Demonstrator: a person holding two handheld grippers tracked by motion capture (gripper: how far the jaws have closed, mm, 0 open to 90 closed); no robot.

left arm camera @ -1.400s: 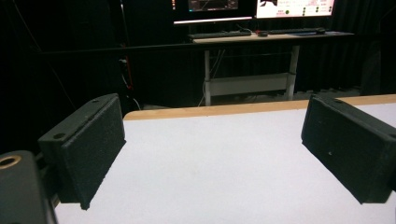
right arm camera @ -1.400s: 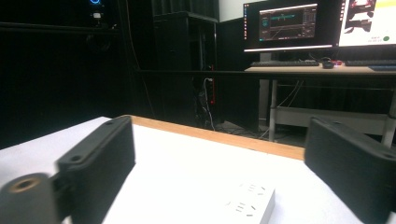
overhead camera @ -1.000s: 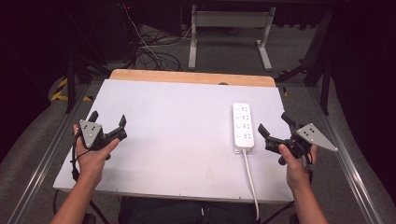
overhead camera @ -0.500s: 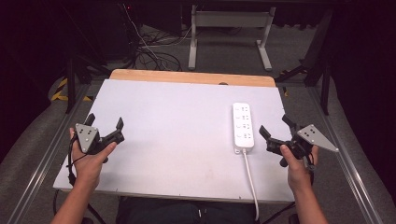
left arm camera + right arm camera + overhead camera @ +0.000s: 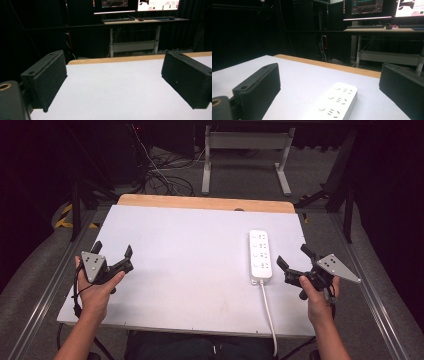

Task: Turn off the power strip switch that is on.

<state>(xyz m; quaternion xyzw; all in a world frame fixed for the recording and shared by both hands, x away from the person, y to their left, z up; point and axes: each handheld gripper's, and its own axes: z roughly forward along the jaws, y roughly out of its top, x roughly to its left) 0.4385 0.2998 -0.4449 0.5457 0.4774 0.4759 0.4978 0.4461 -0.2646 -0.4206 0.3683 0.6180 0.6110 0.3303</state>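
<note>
While the white power strip (image 5: 261, 256) lies right of centre on the table (image 5: 190, 250), both grippers — left gripper (image 5: 112, 254), right gripper (image 5: 291, 258) — gape wide, holding nothing

I see a dark room: desk (image 5: 140, 21) with lit monitors (image 5: 136, 4) at 12 o'clock, cables on grey floor (image 5: 165, 175).

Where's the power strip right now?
In the high view the power strip lies on the table's right side, just ahead-left of the right gripper.

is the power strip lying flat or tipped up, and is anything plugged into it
Flat: the power strip rests socket-side up on the table. Every visible socket is empty, in the high view and the right gripper view.
</note>
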